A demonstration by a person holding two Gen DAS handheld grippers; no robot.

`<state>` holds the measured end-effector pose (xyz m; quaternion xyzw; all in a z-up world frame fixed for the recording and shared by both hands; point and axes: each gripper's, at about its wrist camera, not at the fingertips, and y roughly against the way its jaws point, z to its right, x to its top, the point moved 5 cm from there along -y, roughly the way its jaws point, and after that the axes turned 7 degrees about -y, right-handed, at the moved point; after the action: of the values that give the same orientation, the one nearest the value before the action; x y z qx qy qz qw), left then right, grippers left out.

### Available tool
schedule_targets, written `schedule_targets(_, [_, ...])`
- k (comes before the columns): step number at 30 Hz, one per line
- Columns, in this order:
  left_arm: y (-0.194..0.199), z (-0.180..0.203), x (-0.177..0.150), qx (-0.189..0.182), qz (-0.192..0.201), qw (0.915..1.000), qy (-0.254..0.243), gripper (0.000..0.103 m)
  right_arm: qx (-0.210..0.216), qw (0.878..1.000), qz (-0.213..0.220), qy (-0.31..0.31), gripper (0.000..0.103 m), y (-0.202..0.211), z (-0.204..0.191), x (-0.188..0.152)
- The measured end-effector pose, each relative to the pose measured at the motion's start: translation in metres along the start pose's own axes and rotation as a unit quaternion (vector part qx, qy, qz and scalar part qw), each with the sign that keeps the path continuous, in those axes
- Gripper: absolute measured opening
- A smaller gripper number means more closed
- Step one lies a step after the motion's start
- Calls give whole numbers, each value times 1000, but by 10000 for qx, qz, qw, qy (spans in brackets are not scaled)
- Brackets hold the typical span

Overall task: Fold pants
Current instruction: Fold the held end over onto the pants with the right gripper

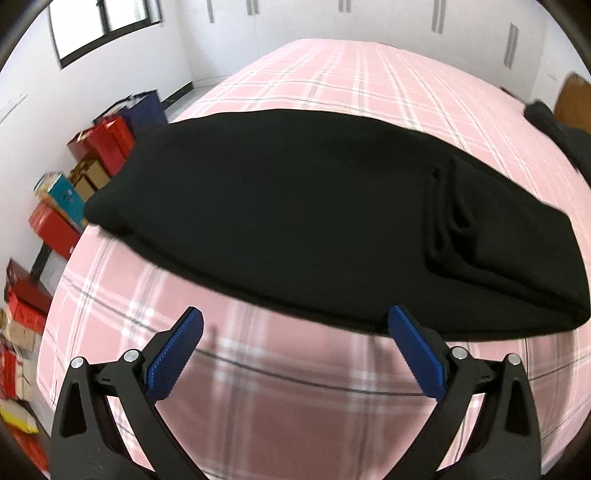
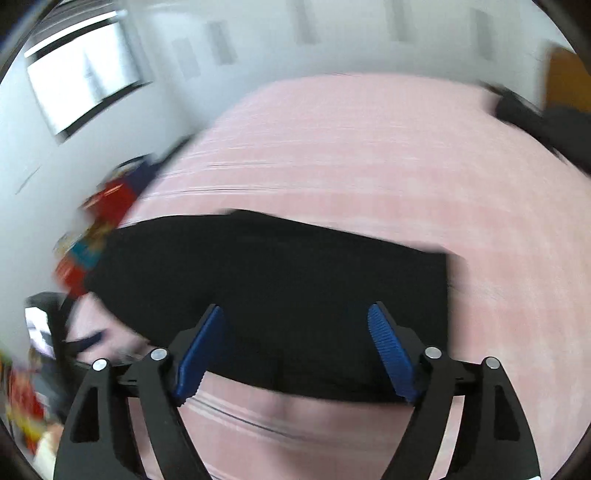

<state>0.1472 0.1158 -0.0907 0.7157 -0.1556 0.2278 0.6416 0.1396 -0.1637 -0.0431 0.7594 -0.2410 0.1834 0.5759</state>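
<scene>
The black pants (image 1: 295, 214) lie folded in a thick bundle across the pink plaid bed (image 1: 332, 77), with layered folds at their right end. My left gripper (image 1: 295, 317) is open and empty, just in front of the bundle's near edge. In the right wrist view, which is motion-blurred, the pants (image 2: 277, 273) lie across the bed (image 2: 369, 147). My right gripper (image 2: 295, 314) is open and empty, its fingertips over the pants' near edge.
Red and coloured boxes (image 1: 92, 155) are stacked along the white wall left of the bed. Another dark garment (image 1: 554, 129) lies at the bed's far right by a wooden headboard (image 1: 576, 96). A window (image 1: 103, 26) is at the upper left.
</scene>
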Motion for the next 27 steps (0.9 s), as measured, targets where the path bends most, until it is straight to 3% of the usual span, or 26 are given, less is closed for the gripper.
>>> schedule_targets(1, [1,-6,0,0,1,10000,87,98,-295,9988,-66,-373,79,-1,40,-8])
schedule_targets(4, [6,-20,-2,70,21,9993,378,98,-674,9923,-325,-989,80,-16,108,-30])
schedule_targets(8, [11,-20,-5,75,79,9985,530,98,-68,9854,-493,-1629,80,-44,137,-44])
schedule_targets(11, [20,-7,-3,252,246,9987,381,98,442,9815,-478,-1802,81,-59,129,-46])
schedule_targets(13, [22,-6,0,237,282,9987,362,98,544,9819,-446,-1758,81,-69,112,-49])
schedule_targets(14, [24,1,0,169,275,9988,355,98,550,9829,-414,-1708,56,-70,107,-49])
schedule_targets(15, [22,1,2,149,246,9990,354,98,607,9834,-397,-1664,40,-70,101,-48])
schedule_targets(17, [21,7,3,191,201,9992,277,98,565,9852,-338,-1580,23,-62,90,-46])
schedule_targets(21, [27,12,3,268,189,9992,231,98,285,9951,-50,-948,16,-23,86,-31])
schedule_targets(25, [35,15,-1,282,199,9992,188,98,150,9973,-36,-720,15,9,112,-25])
schedule_targets(27, [36,17,-3,300,179,9993,144,98,-132,9980,-6,-624,15,15,127,-24])
